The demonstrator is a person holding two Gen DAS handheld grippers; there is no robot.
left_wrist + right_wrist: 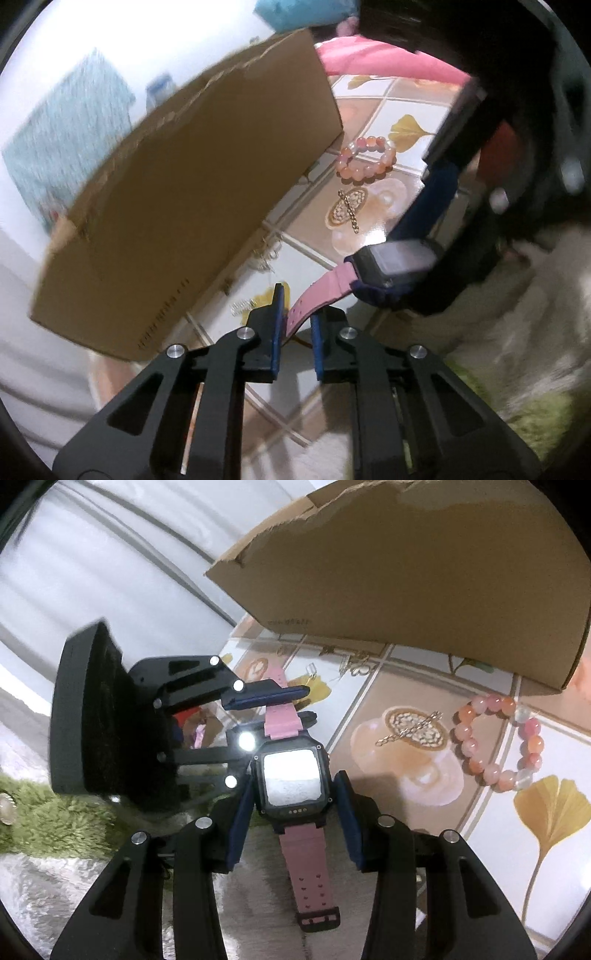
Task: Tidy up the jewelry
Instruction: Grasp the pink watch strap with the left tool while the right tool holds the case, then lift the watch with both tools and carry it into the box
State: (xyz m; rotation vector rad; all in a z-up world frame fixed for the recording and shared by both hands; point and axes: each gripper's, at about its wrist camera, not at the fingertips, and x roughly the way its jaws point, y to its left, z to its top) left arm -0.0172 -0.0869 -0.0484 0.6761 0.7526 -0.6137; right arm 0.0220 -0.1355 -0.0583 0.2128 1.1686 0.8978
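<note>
Right claw (295,805) grips watch (291,775) case; left claw (295,325) pinches pink strap (321,288); lift both together, keeping band slack

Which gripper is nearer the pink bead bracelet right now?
Right, narrowly. The right gripper holds the watch by its case, beside the bead bracelet. The left gripper pinches the watch's far strap, farther from the beads.

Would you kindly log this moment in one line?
left gripper: grips pink strap | right gripper: grips watch case | bead bracelet: on table beside box
</note>
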